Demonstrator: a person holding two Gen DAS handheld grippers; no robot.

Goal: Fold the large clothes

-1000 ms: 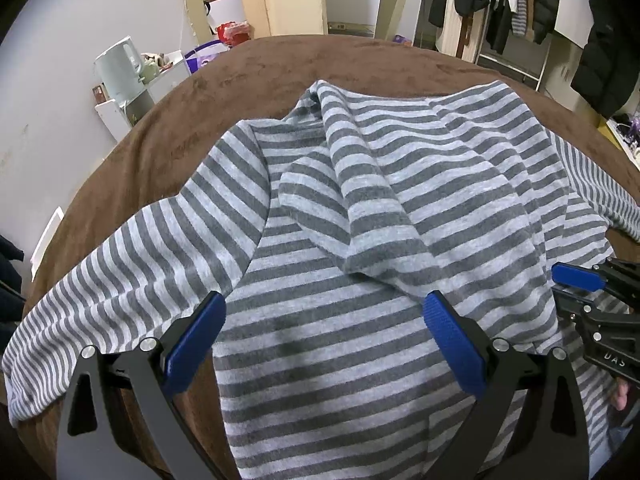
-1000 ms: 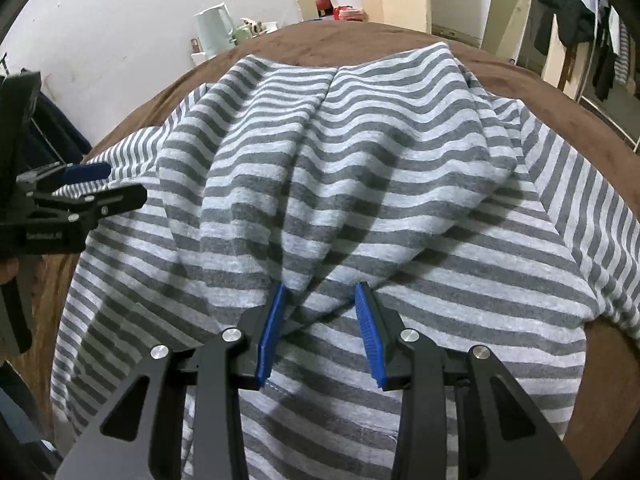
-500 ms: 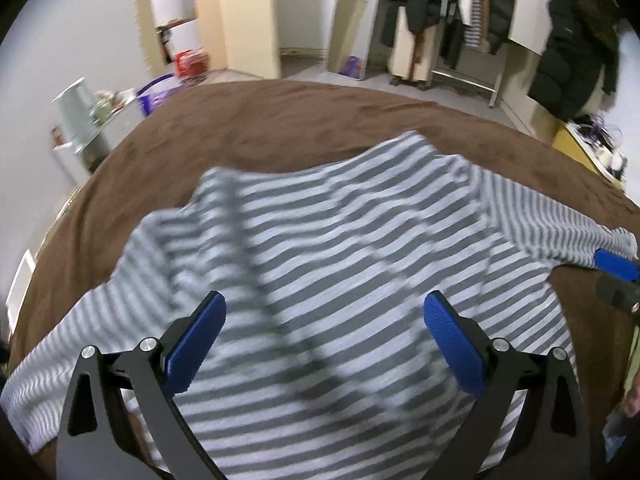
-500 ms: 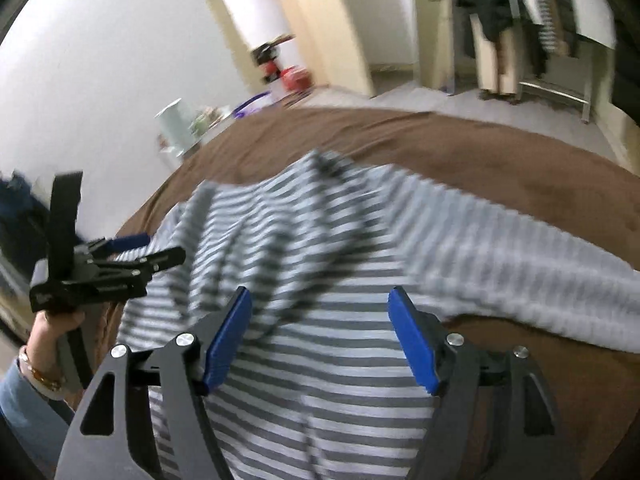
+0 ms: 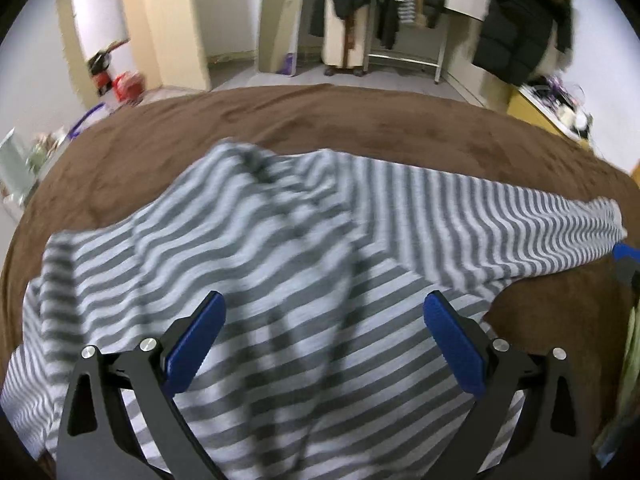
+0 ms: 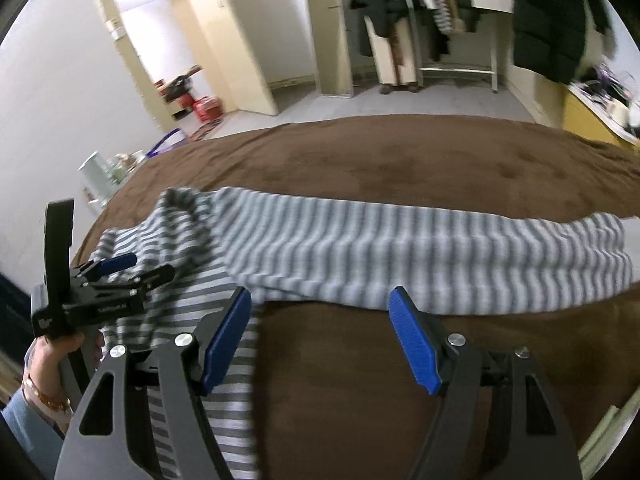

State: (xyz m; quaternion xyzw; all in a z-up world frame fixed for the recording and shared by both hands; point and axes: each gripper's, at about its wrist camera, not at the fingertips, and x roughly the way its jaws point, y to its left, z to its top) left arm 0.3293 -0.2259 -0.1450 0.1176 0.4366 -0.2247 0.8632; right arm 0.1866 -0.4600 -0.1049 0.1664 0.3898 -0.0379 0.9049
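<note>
1. The left tongs [image 5: 324,344] stand wide, with nothing pinched between the blue pads [image 5: 196,344]; the striped top [image 5: 248,264] lies spread under and ahead of them.
2. The right tongs [image 6: 320,338] have just been opening and now stand wide too, holding nothing; bare brown cover [image 6: 360,380] shows between their pads [image 6: 414,346].
3. The top lies on the cover, its body bunched to the left of the right tongs, with one pad over its edge.
4. A long sleeve [image 6: 440,256] stretches just ahead of the right tongs, running off to their right.
5. In the right view the left tongs [image 6: 156,266] hover over the top's crumpled end, gripped by a hand [image 6: 60,354].
</note>
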